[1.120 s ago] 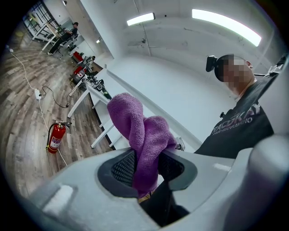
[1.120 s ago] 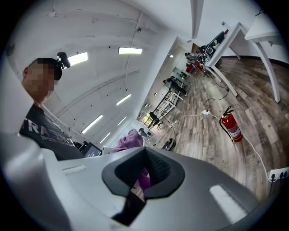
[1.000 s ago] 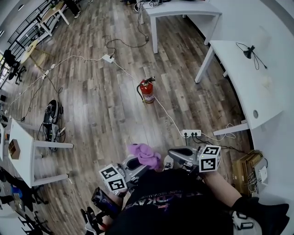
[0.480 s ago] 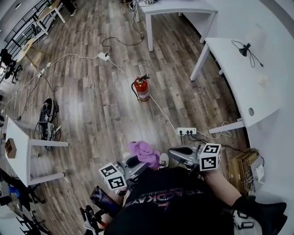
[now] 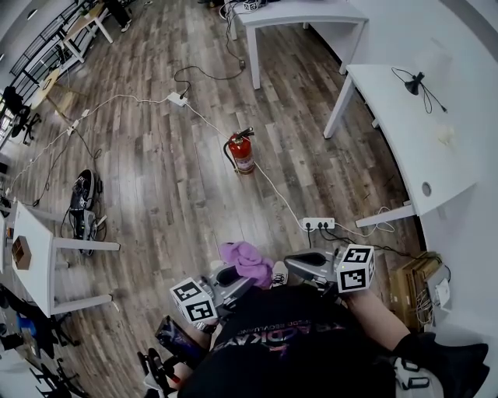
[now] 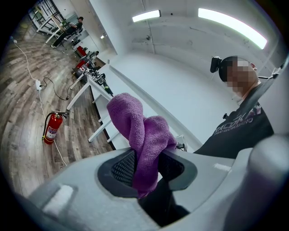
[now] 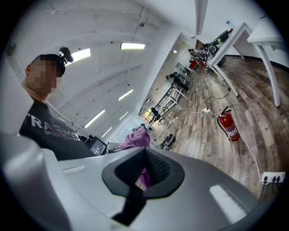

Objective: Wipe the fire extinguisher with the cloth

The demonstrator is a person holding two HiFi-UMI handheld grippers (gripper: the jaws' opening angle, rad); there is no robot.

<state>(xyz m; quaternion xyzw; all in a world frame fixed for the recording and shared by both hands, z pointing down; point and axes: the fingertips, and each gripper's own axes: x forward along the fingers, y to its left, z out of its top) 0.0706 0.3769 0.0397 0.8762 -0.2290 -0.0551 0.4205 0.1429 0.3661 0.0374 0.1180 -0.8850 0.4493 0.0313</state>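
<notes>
A red fire extinguisher [image 5: 242, 152] stands upright on the wooden floor, well ahead of me and far from both grippers. It also shows small in the left gripper view [image 6: 52, 128] and in the right gripper view [image 7: 228, 127]. My left gripper [image 5: 227, 278] is held close to my body, shut on a bunched purple cloth [image 5: 245, 262]. The cloth [image 6: 142, 135] rises out from between its jaws [image 6: 146, 169]. My right gripper [image 5: 299, 263] is beside it, level, its jaws [image 7: 144, 173] shut with nothing in them; the cloth [image 7: 135, 139] shows behind them.
A white cable runs across the floor past the extinguisher to a power strip [image 5: 319, 224]. Another power strip [image 5: 177, 99] lies farther off. White desks stand at right [image 5: 405, 132] and at the top [image 5: 296, 15], a small table [image 5: 31, 249] at left, gear [image 5: 82, 198] on the floor.
The extinguisher has shifted slightly left in the head view. Both grippers keep their pose near my body, and the cloth stays in the left one.
</notes>
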